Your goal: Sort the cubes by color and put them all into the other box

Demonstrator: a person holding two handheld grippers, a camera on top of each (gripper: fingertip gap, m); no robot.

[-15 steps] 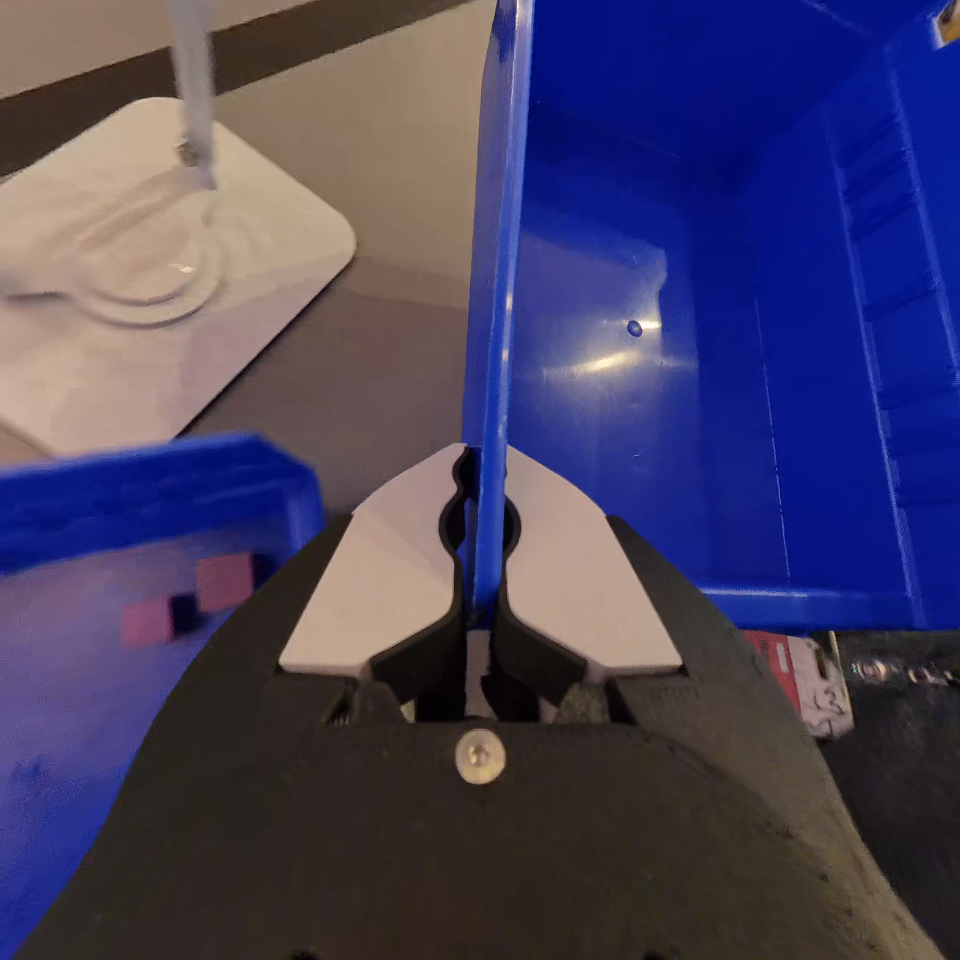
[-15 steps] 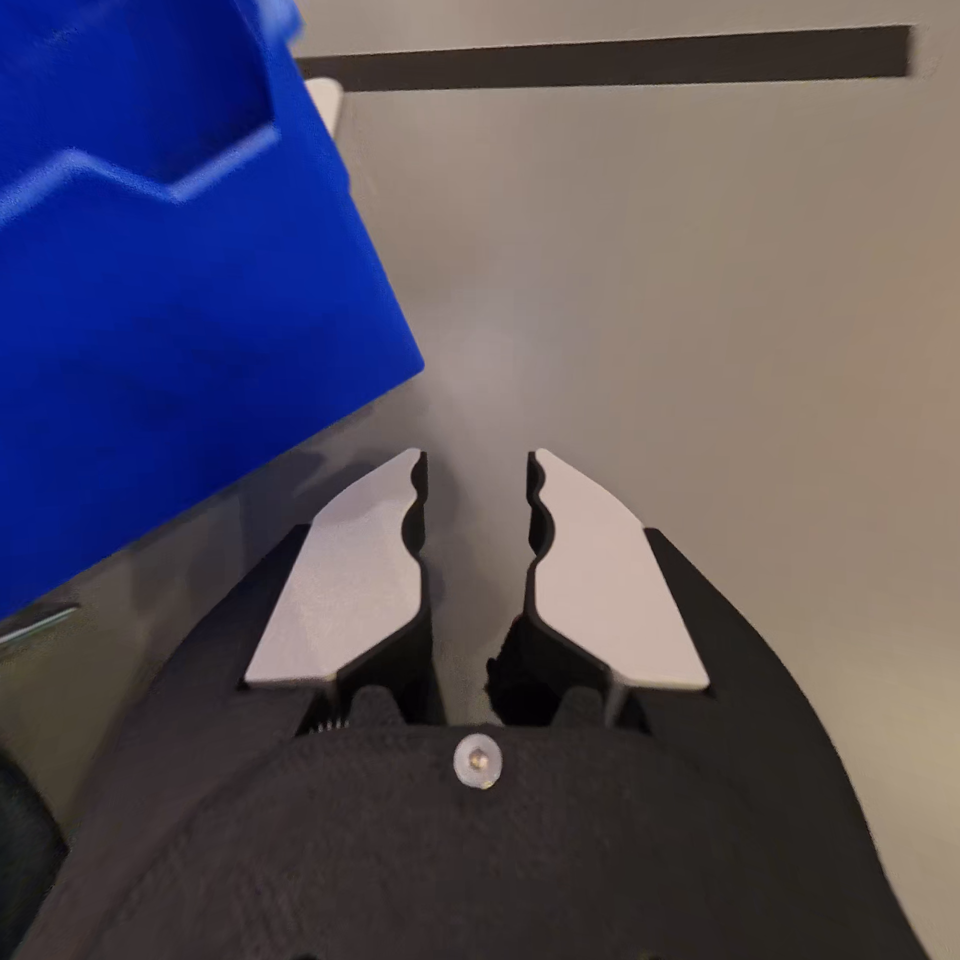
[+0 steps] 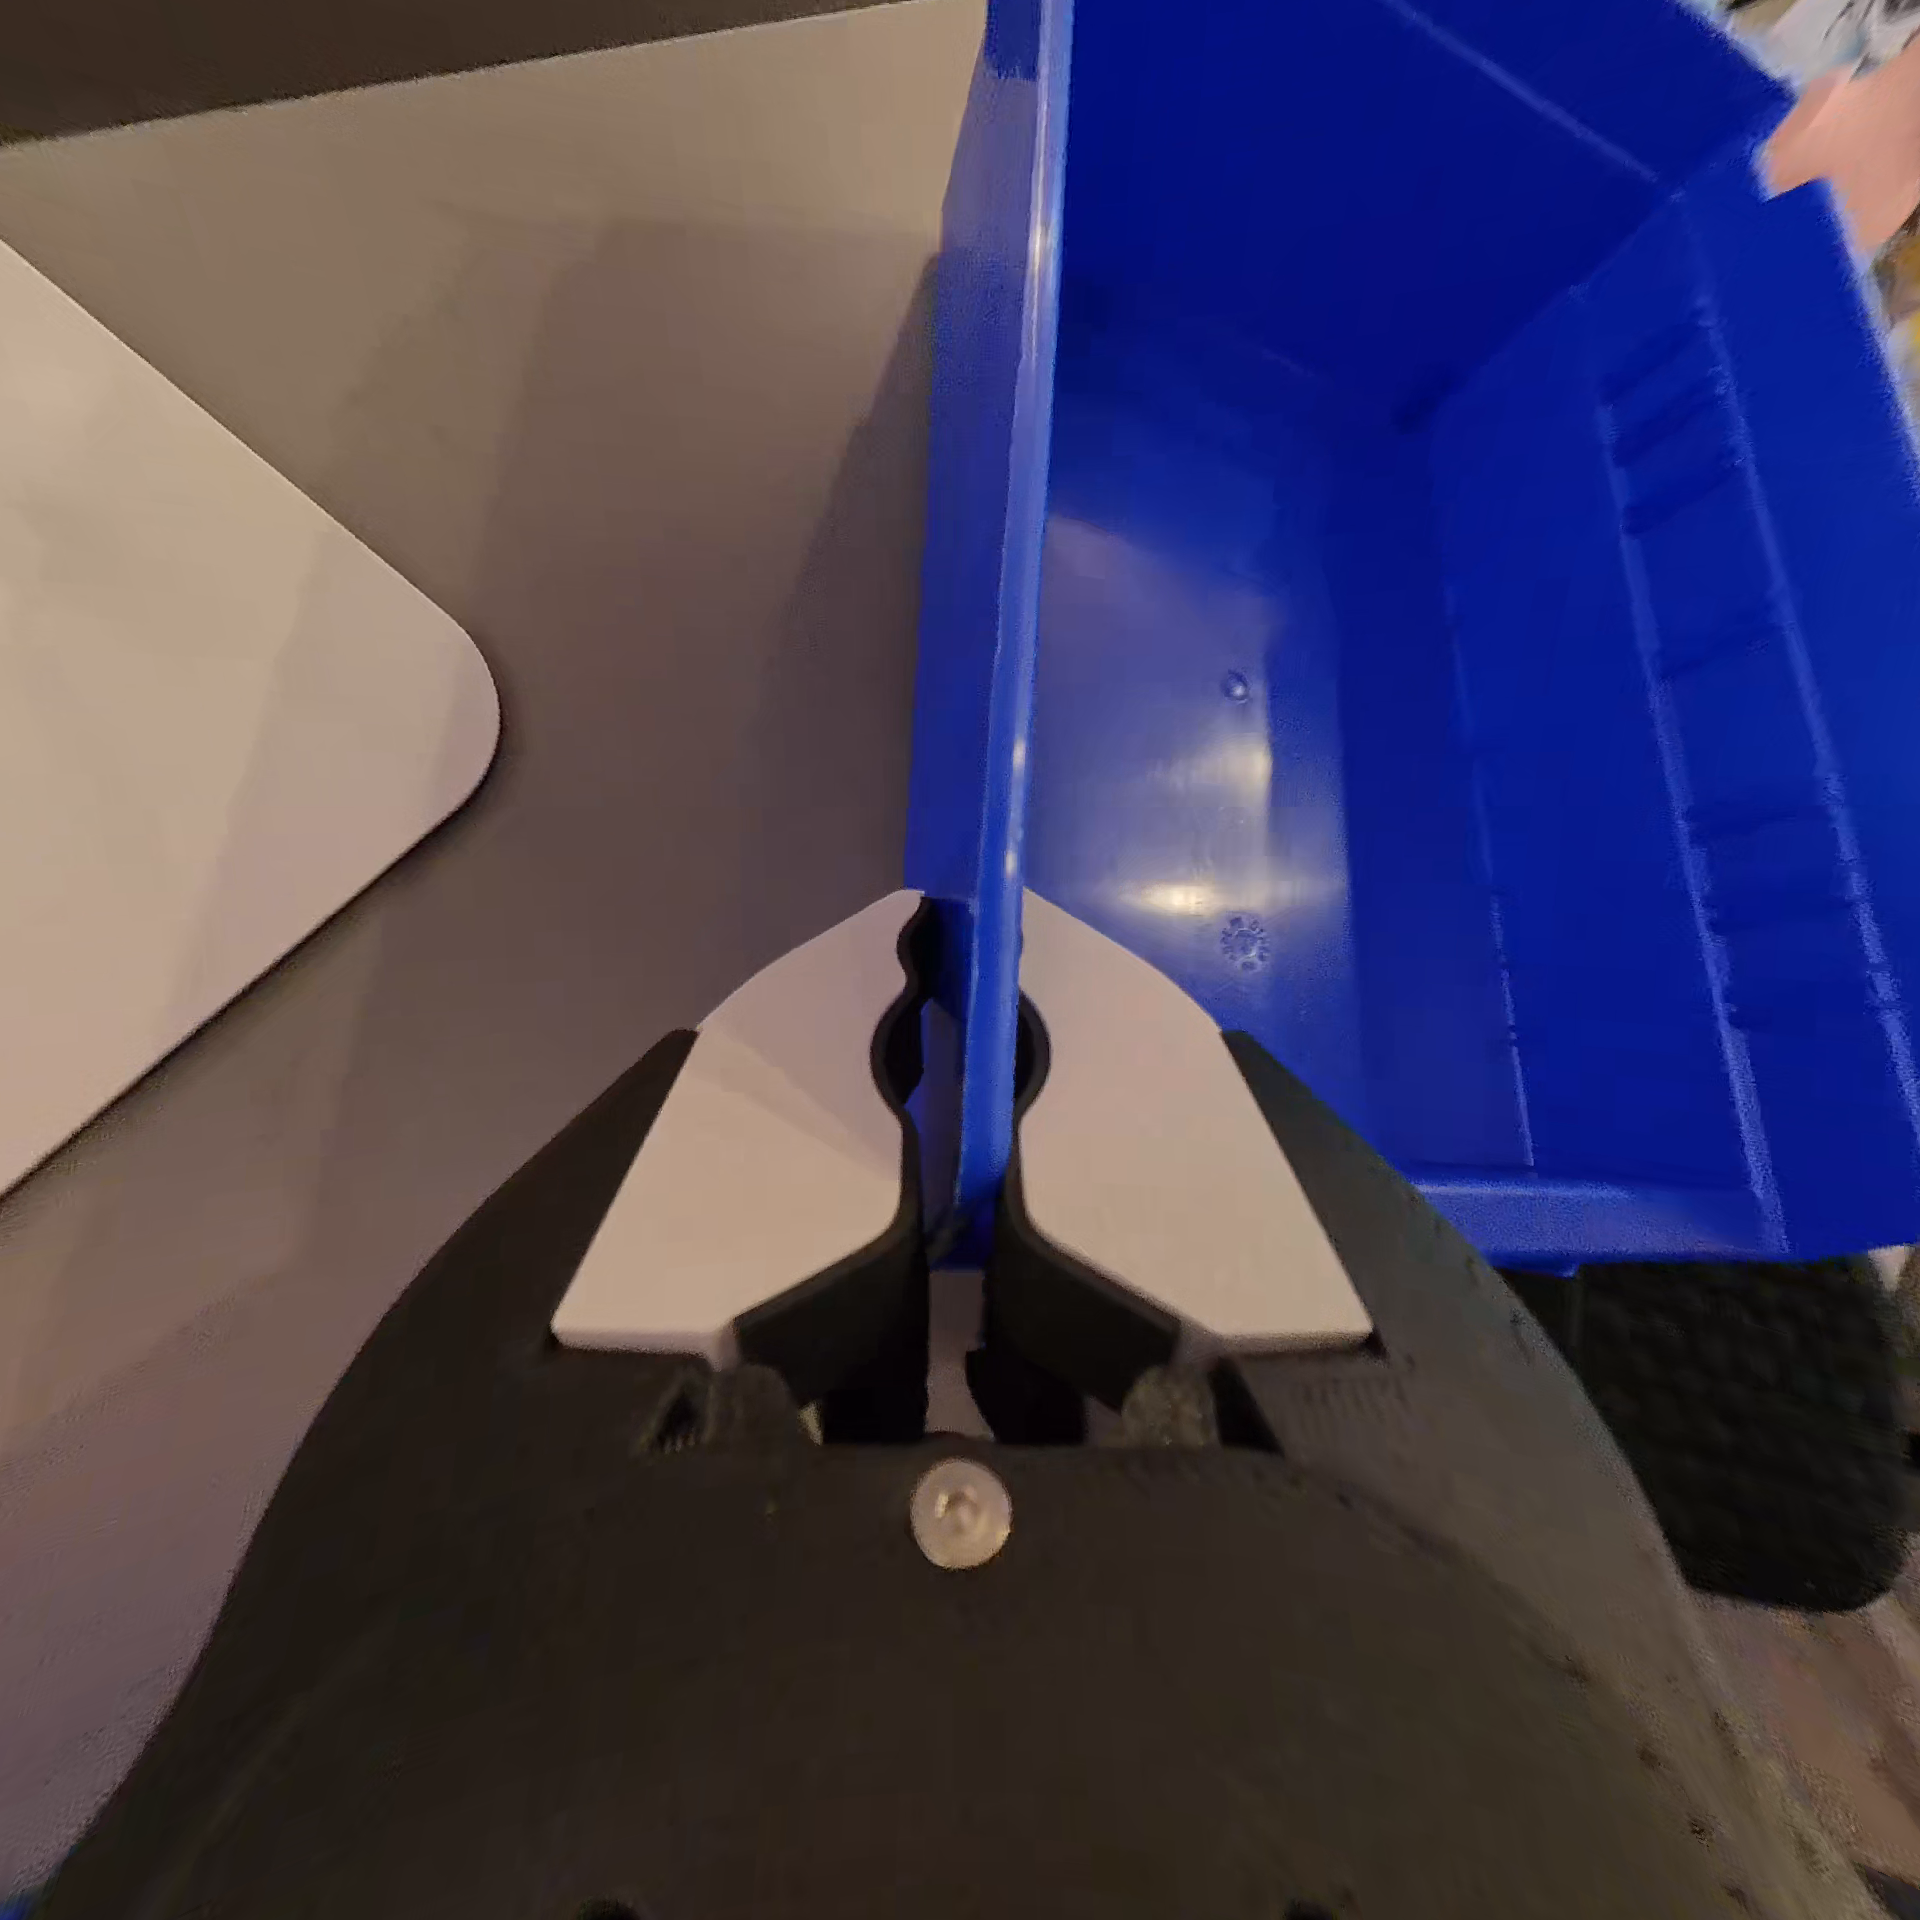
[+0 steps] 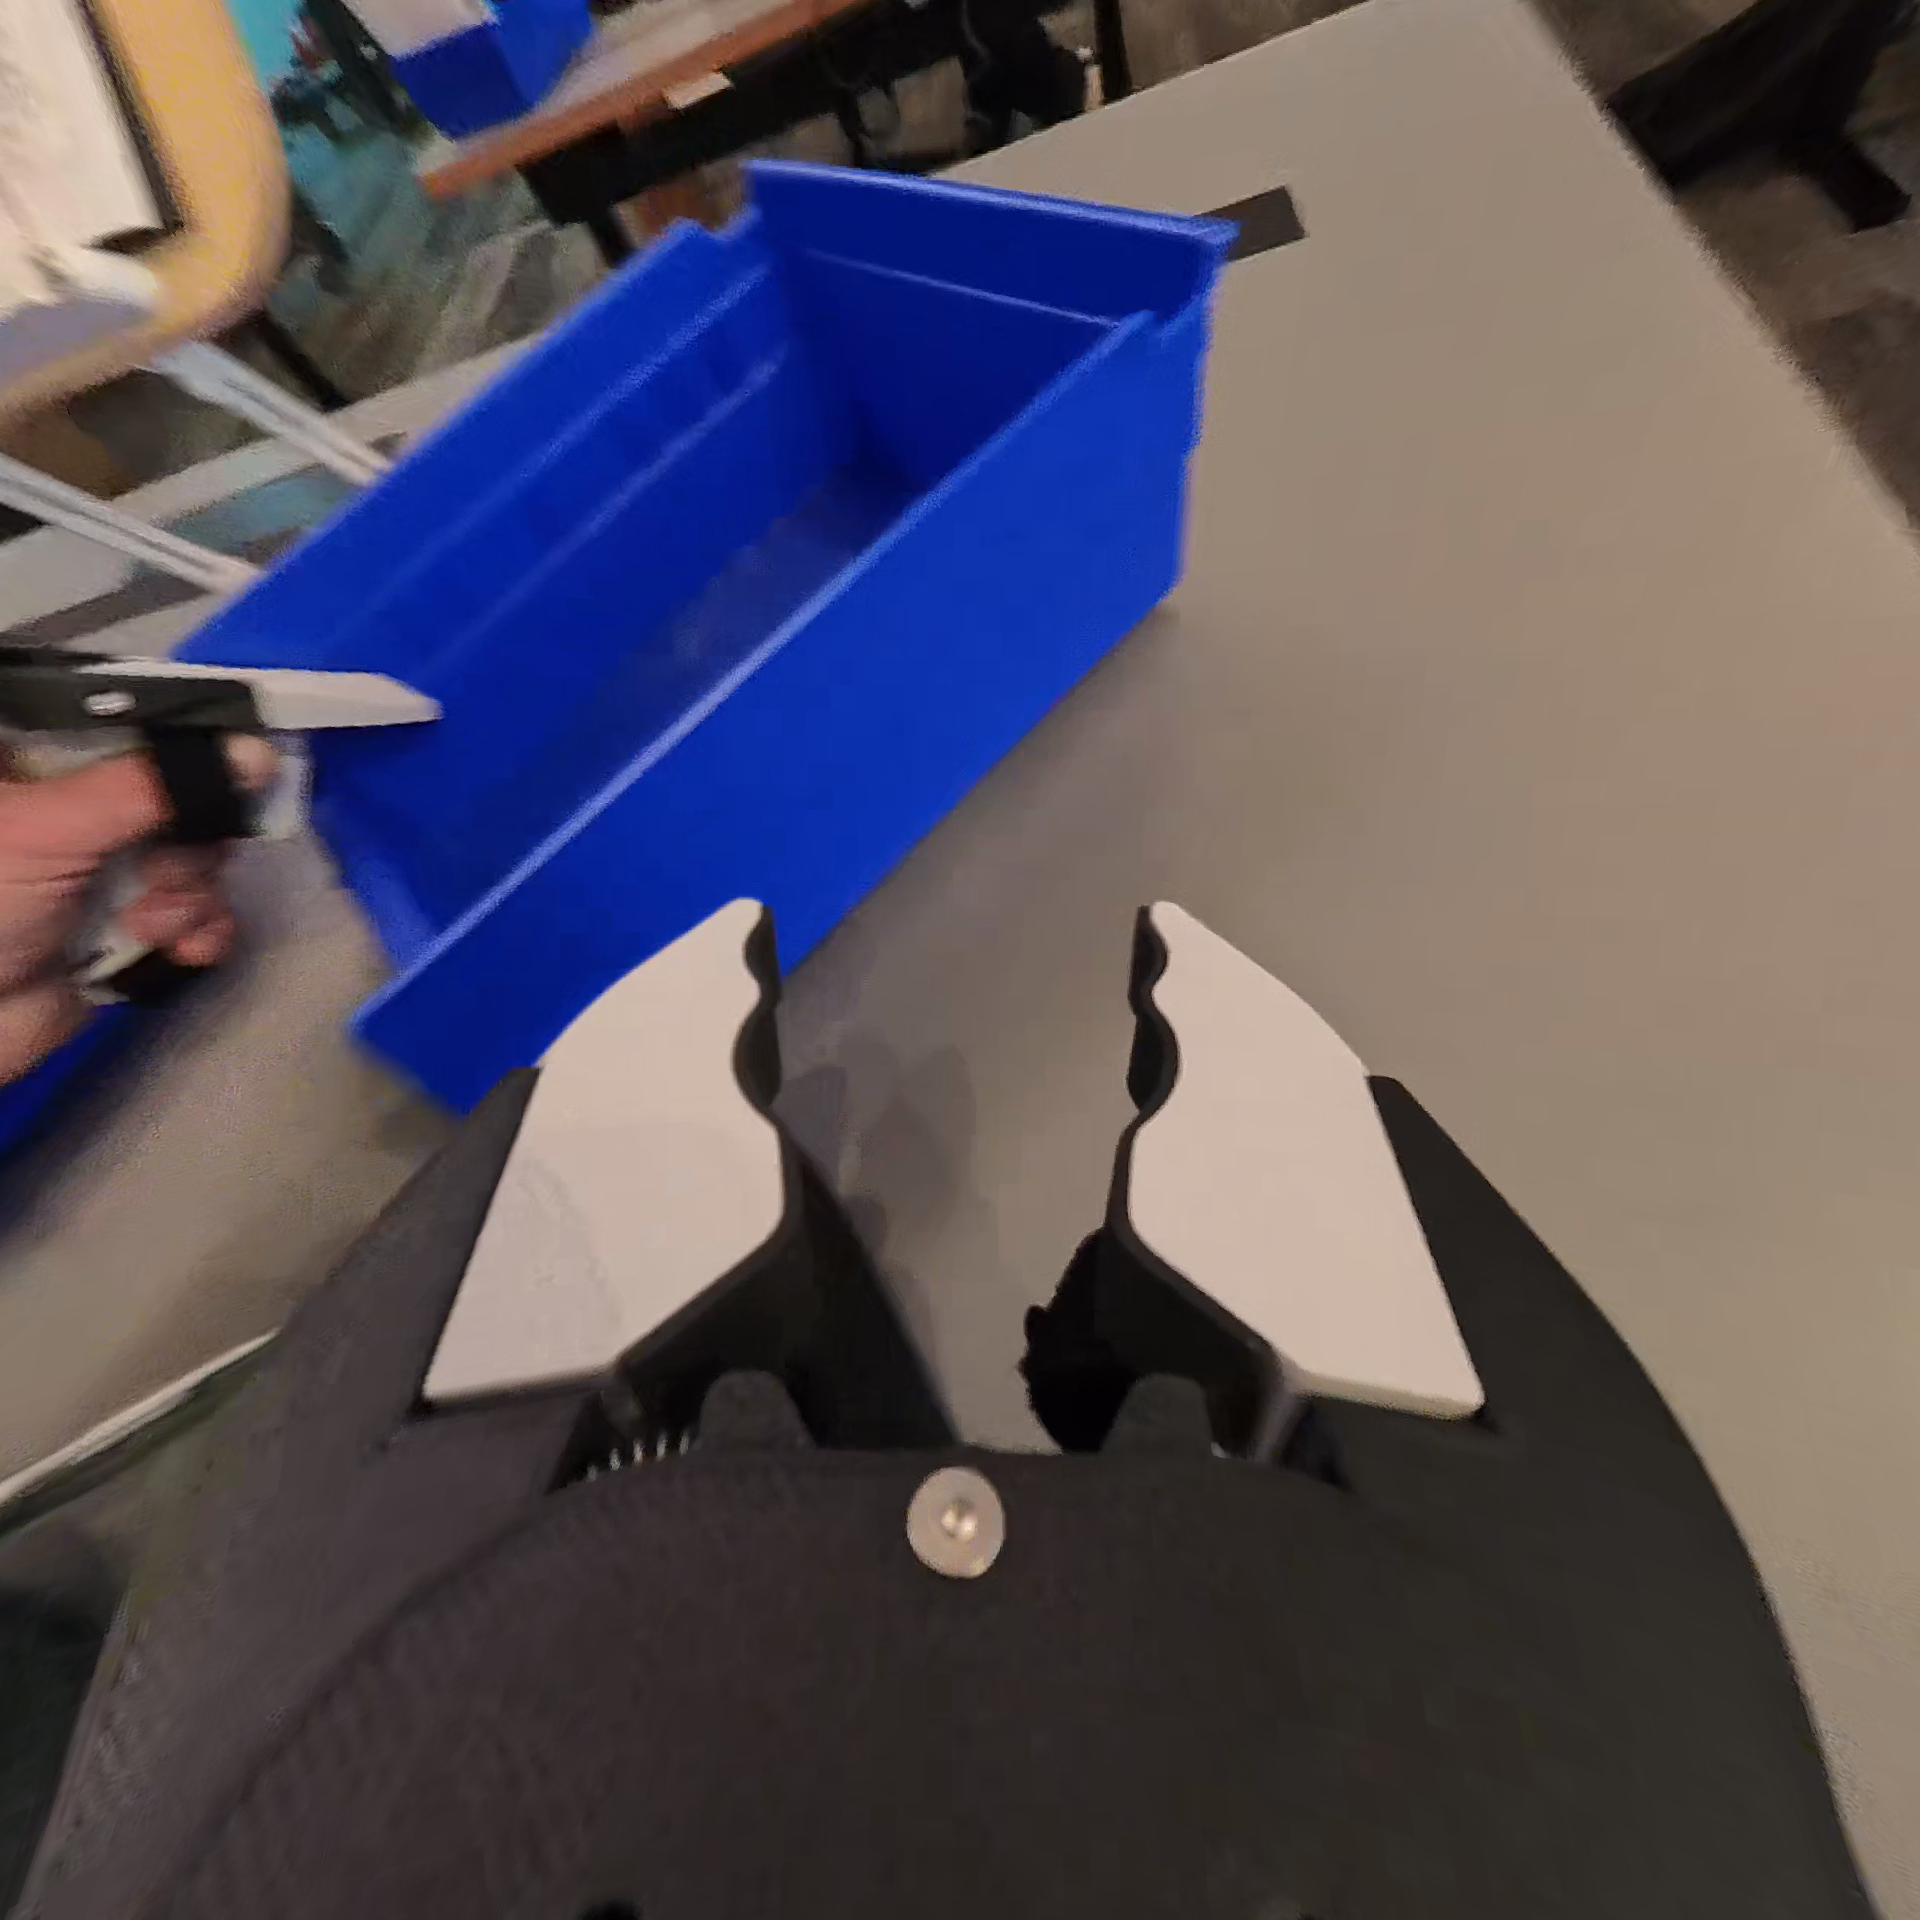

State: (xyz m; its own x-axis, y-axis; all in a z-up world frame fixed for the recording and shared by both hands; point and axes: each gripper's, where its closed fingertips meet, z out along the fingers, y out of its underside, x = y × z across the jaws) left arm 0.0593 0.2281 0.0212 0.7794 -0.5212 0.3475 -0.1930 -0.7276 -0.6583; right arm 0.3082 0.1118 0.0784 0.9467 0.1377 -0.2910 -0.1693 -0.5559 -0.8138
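— How far along can the sorting be judged to be?

— Little can be confirmed. No cubes are seen in either view. The blue box (image 4: 727, 540) on the grey surface (image 4: 1507, 727) is shown empty inside, so, as a judgement, the filling is not yet begun or the cubes are kept elsewhere, out of sight. A second blue shape (image 4: 31, 1070) is glimpsed at the left edge of the right wrist view, too blurred to be named.

— What is gripped by the left tongs (image 3: 971, 925)?

— The box's thin side wall (image 3: 997, 623) is clamped between them, one fingertip outside and one inside, both pressed against the plastic. The box interior stretches away to the right and far from them.

— And the right tongs (image 4: 956, 914)?

— They are held wide apart over bare surface, with nothing between them. The box's near corner lies just left of the left fingertip (image 4: 717, 956), while the box runs away to the far left.

— Anything else nearby?

— A white plate-like base (image 3: 208, 727) is seen to the left of the box.
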